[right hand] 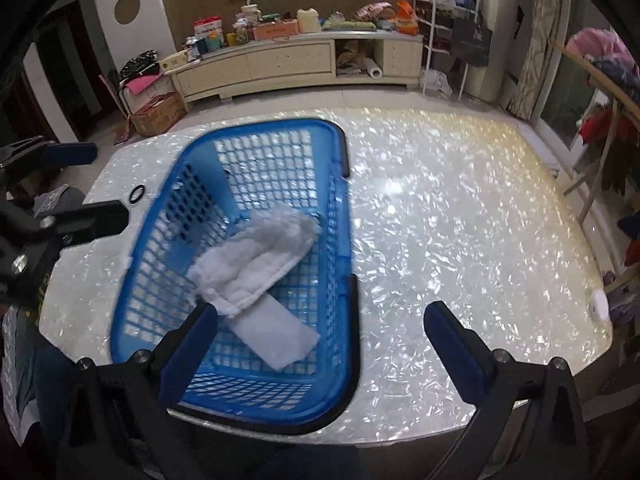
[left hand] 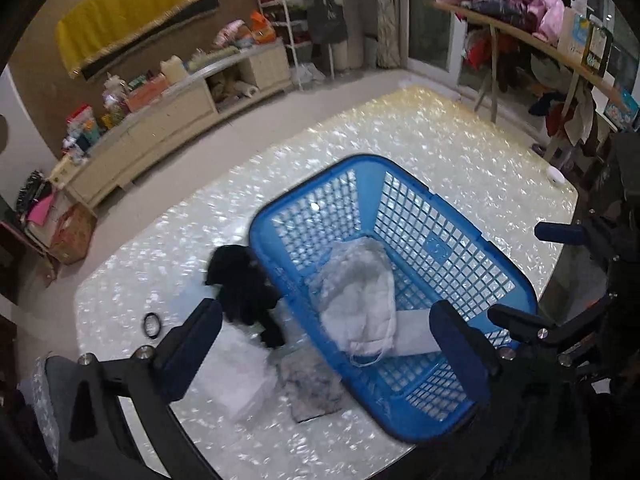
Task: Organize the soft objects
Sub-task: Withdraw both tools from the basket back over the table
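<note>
A blue lattice basket (left hand: pixel 360 162) (right hand: pixel 260 125) stands on the pearly white table (left hand: pixel 420 128) (right hand: pixel 460 208). Inside it lie a crumpled white cloth (left hand: pixel 356 300) (right hand: pixel 256 256) and a flat folded white cloth (left hand: pixel 412 338) (right hand: pixel 280 334). Left of the basket on the table are a black garment (left hand: pixel 248 292), a white soft bundle (left hand: pixel 240 376) and a patterned grey cloth (left hand: pixel 312 392). My left gripper (left hand: pixel 326 308) hangs open above the basket's near left rim, holding nothing. My right gripper (right hand: pixel 322 312) is open and empty over the basket's near right edge.
A black hair ring (left hand: pixel 152 325) (right hand: pixel 136 194) lies on the table left of the basket. A small white round object (left hand: pixel 556 178) (right hand: pixel 599 304) sits at the table's right edge. A low cabinet (right hand: pixel 288 62) with clutter lines the far wall, and a clothes-laden shelf (left hand: pixel 520 36) stands on the right.
</note>
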`<act>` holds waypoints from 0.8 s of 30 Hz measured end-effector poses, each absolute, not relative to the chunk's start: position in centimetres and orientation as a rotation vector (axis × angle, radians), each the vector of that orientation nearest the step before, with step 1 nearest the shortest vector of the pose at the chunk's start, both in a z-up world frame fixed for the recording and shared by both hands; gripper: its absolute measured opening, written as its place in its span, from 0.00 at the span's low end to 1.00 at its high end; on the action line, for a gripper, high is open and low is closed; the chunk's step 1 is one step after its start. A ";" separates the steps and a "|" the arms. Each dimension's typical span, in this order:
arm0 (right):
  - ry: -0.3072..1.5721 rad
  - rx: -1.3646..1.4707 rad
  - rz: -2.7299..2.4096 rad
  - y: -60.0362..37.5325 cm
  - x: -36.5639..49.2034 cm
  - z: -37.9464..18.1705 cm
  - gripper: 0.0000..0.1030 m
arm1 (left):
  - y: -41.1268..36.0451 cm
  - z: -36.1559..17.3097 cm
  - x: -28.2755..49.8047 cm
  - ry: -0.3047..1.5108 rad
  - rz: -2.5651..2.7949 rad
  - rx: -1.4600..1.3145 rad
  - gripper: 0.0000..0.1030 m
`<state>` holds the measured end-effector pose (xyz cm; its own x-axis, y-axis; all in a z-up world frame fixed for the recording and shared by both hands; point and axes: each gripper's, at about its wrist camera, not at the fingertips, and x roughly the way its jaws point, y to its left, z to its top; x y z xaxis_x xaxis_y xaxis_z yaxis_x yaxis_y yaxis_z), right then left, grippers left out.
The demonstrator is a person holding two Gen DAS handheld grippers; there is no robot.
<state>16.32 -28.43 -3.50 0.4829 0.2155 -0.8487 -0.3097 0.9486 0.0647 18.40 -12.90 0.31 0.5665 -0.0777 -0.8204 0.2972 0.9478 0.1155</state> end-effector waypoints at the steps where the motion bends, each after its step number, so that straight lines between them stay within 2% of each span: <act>1: 1.013 -0.108 0.326 -28.2 16.1 -3.2 1.00 | -12.4 0.7 17.7 0.936 -0.215 0.255 1.00; 11: 0.961 -0.162 0.395 -23.2 14.2 -0.3 1.00 | -7.4 3.4 11.6 0.876 -0.147 0.237 1.00; 24: 0.961 -0.302 0.537 -13.7 13.0 -0.9 1.00 | 3.2 2.6 5.8 0.879 0.005 0.123 1.00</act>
<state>12.95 -13.65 -0.87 0.4570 0.2972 -0.8384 -0.5577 0.8300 -0.0098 5.82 3.21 2.55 0.6386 0.0553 -0.7675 0.0457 0.9929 0.1095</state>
